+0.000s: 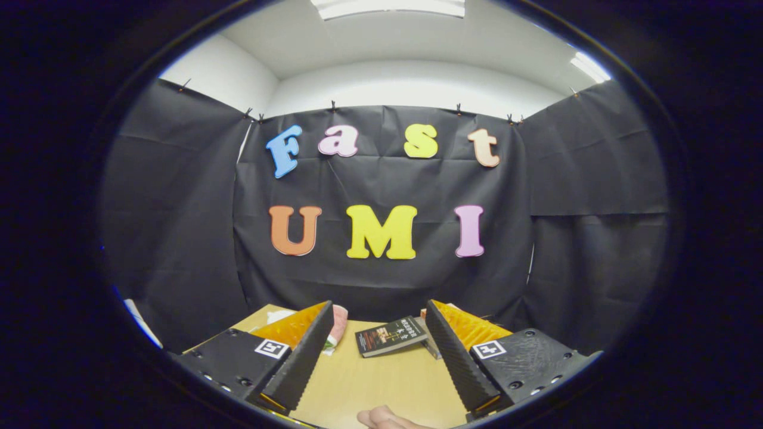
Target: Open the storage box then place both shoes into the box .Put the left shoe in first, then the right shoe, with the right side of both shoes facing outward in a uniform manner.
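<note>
The gripper (378, 357) is held above a wooden table (381, 384), its two fingers spread wide with nothing between them. One dark book (390, 335) lies flat on the table just beyond the fingertips, in the gap between the two fingers. To the left of the book, partly hidden behind the left finger, sits one pale pink and white object (337, 325) that may be a shoe; what it is cannot be told for certain. To the right of the book, the edge of one more item peeks from behind the right finger, too hidden to identify. Nearer than the book, one hand (384, 419) rests on the table's front edge
</note>
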### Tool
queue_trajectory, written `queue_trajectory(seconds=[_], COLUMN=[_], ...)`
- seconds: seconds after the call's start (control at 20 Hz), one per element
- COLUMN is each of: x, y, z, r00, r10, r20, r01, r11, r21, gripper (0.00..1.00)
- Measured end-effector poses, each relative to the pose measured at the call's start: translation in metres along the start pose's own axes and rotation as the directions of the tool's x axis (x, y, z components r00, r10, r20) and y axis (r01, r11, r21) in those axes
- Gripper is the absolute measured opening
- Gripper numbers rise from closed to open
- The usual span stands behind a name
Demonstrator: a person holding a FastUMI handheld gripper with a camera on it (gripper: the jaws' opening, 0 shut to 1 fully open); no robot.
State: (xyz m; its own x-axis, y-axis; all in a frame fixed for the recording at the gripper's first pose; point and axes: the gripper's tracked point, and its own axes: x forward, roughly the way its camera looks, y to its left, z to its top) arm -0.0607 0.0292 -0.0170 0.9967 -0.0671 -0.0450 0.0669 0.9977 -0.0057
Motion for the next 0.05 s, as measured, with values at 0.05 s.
queue_trajectory(seconds=[0.05], x=[0.0012], y=[0.0026], z=[-0.0019], r00=[1.000], r10=[0.004], r20=[-0.007], r01=[-0.004], r11=[1.000], r21=[-0.005], gripper=[0.96])
